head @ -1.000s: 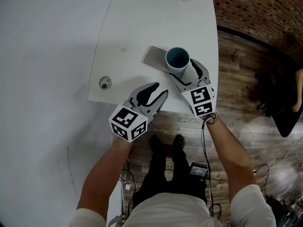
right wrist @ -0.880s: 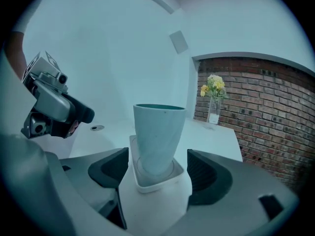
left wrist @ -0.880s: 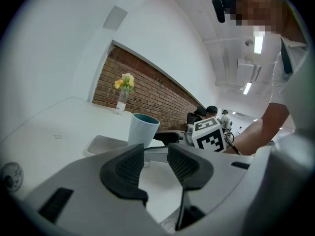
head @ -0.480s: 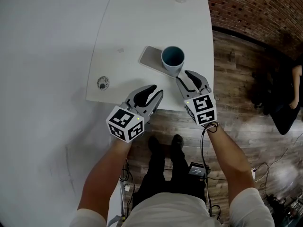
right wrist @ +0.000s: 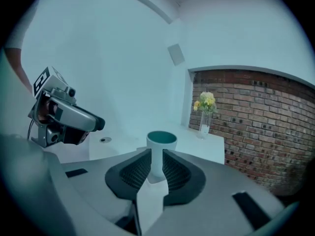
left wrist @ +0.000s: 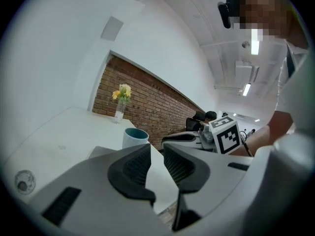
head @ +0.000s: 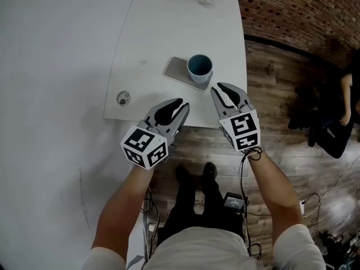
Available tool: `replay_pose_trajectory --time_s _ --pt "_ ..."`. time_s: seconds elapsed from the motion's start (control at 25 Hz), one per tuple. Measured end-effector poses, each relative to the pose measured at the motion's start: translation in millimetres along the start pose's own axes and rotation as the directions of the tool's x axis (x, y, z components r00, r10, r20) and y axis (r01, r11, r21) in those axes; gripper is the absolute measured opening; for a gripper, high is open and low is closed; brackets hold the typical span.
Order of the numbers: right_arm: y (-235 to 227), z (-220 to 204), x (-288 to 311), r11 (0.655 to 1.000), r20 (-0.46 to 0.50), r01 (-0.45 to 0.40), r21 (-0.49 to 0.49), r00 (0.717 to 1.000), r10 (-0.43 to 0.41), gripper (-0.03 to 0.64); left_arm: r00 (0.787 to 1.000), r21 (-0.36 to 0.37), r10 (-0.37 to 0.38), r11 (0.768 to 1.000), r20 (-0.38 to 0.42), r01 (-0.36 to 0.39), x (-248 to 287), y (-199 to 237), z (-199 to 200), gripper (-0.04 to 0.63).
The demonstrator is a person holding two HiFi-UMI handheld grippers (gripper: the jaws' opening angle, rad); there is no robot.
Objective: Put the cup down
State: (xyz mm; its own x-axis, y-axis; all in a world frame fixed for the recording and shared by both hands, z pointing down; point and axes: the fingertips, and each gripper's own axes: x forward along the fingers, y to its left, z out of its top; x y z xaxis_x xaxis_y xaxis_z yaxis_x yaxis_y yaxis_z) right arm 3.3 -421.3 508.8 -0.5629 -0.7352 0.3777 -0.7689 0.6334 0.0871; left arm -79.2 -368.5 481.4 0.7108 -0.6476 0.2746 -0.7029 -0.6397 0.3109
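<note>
A pale cup (head: 199, 67) with a teal inside stands upright on a grey mat (head: 178, 71) on the white table (head: 169, 27). Neither gripper touches it. My right gripper (head: 217, 88) hovers just short of the cup, above the table's near edge. Its jaws have just been closing and stand open by a narrow gap, with nothing in it. My left gripper (head: 181, 103) hangs to the left, also open and empty, its jaws having just narrowed too. The right gripper view shows the cup (right wrist: 161, 142) standing well ahead of the right gripper (right wrist: 156, 168).
A glass vase with yellow flowers (left wrist: 120, 106) stands at the table's far edge. A round grommet (head: 124, 99) sits near the front left corner. A brick wall (head: 298, 10) and wooden floor (head: 275, 77) lie to the right, where a person (head: 337, 114) sits.
The right gripper has let go of the cup, drawn back towards me and risen, its jaws narrowing. The left gripper has risen a little, its jaws narrowing. The cup stays on the mat.
</note>
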Motion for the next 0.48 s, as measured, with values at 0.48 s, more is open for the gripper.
replay_pose_trajectory --time_s 0.48 --pt "12 95 -120 0.999 0.118 0.036 -0.011 0.992 -0.034 0.034 0.997 0.075 0.008 0.997 0.077 -0.014 -75 -64 68 0.04"
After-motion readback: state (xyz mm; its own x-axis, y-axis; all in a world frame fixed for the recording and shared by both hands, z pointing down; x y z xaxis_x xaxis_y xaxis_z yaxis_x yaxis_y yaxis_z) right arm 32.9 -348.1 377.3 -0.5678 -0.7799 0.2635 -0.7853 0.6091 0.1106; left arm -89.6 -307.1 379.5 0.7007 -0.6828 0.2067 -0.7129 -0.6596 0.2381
